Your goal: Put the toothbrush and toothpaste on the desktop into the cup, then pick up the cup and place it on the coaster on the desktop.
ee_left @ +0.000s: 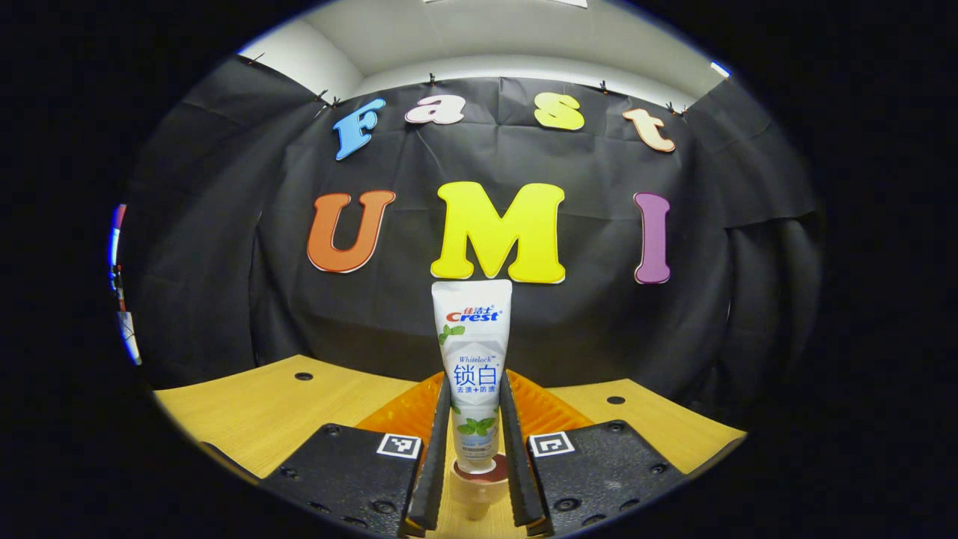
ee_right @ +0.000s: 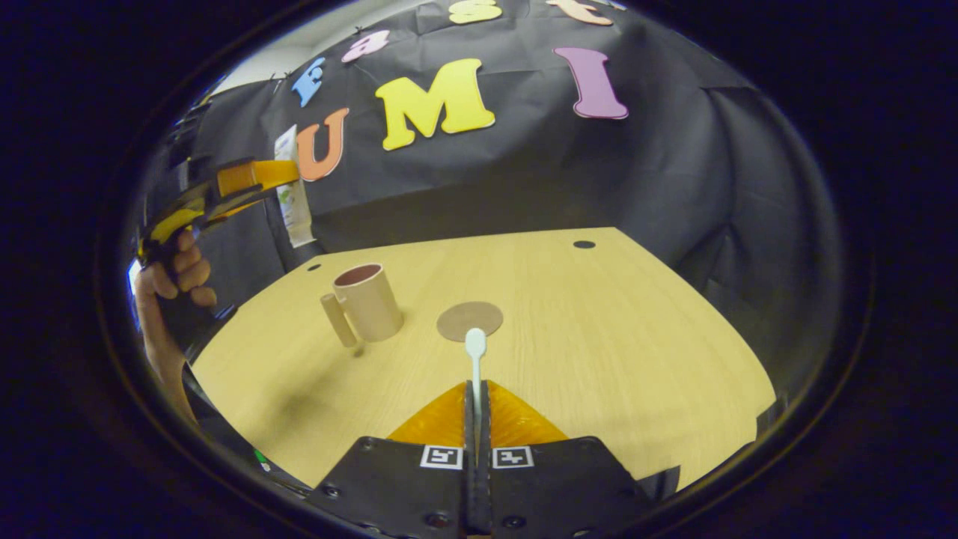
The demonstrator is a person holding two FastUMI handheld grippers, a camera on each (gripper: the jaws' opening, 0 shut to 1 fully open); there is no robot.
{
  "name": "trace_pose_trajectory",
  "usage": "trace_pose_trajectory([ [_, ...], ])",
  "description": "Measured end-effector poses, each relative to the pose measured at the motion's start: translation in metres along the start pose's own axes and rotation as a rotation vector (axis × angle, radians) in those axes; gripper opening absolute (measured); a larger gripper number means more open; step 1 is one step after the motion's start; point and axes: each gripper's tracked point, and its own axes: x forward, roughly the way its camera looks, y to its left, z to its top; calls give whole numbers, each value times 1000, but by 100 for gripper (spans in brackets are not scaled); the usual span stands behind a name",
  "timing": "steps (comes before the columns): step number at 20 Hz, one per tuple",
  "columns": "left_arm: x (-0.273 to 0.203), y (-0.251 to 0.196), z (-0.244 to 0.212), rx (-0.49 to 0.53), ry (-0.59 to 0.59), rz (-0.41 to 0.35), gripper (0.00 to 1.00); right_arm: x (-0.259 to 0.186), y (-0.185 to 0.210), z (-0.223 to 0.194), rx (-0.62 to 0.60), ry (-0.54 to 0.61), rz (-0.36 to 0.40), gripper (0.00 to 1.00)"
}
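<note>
1. While the left gripper (ee_left: 474, 457) hangs high over the pale wooden desktop (ee_right: 599, 329), its fingers are closed to tube width on a white plastic toothpaste tube (ee_left: 471, 352), held upright with the cap end down; below the cap shows a round rim, probably the cup's.
2. The right gripper (ee_right: 477, 408) has its fingers pressed almost together on the thin white handle of a toothbrush (ee_right: 475, 359), whose long axis runs straight ahead from the fingertips, rounded end forward.
3. A beige cylindrical cup with a side handle (ee_right: 367, 302) stands upright on the desktop, nothing visible above its rim; the right gripper view shows the left gripper up left of it, a hand on its grip.
4. The flat round brown coaster (ee_right: 469, 320) lies bare just right of the cup, apart from it.
5. The cup sits ahead and left of the toothbrush tip; the toothpaste looks nearer its mouth.
</note>
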Motion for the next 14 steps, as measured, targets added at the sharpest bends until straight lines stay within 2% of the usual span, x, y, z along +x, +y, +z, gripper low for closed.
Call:
trace_pose_trajectory([
  [3, 21, 3, -12, -1, 15, 3, 38, -10, -9, 11, 20, -31, -8, 0],
  [9, 47, 1, -49, -70, 75, -25, 39, -11, -28, 2, 51, -19, -21, 0],
  [14, 51, 0, -85, -51, 137, -30, 40, -9, -31, -1, 70, -20, -21, 0],
])
